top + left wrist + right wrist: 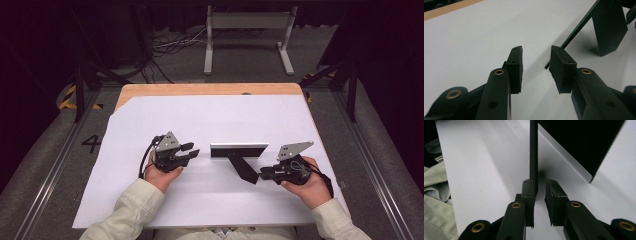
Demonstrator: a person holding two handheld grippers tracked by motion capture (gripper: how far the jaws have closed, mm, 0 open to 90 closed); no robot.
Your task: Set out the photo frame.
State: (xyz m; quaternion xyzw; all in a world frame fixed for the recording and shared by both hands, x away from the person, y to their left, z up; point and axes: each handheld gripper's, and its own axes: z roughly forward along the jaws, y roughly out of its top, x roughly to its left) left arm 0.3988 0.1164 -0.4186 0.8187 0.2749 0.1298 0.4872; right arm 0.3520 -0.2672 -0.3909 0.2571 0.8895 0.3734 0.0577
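Observation:
A black photo frame (239,150) stands upright on the white sheet (200,115), propped by its black back strut (244,169), which slants toward me. My left gripper (192,150) is open just left of the frame's left end. In the left gripper view the jaws (536,58) hold nothing, and the frame's thin edge (576,31) and strut (610,30) lie just ahead. My right gripper (263,174) is at the strut's tip. In the right gripper view the strut (533,152) lies edge-on between the parted jaws (539,186), against the left pad and apart from the right pad. The frame's back (579,142) rises beyond.
The white sheet covers most of a wooden table (200,89). Beyond the table's far edge a grey metal stand (247,30) and loose cables (170,45) sit on the floor. A person's pale sleeves come in from the bottom.

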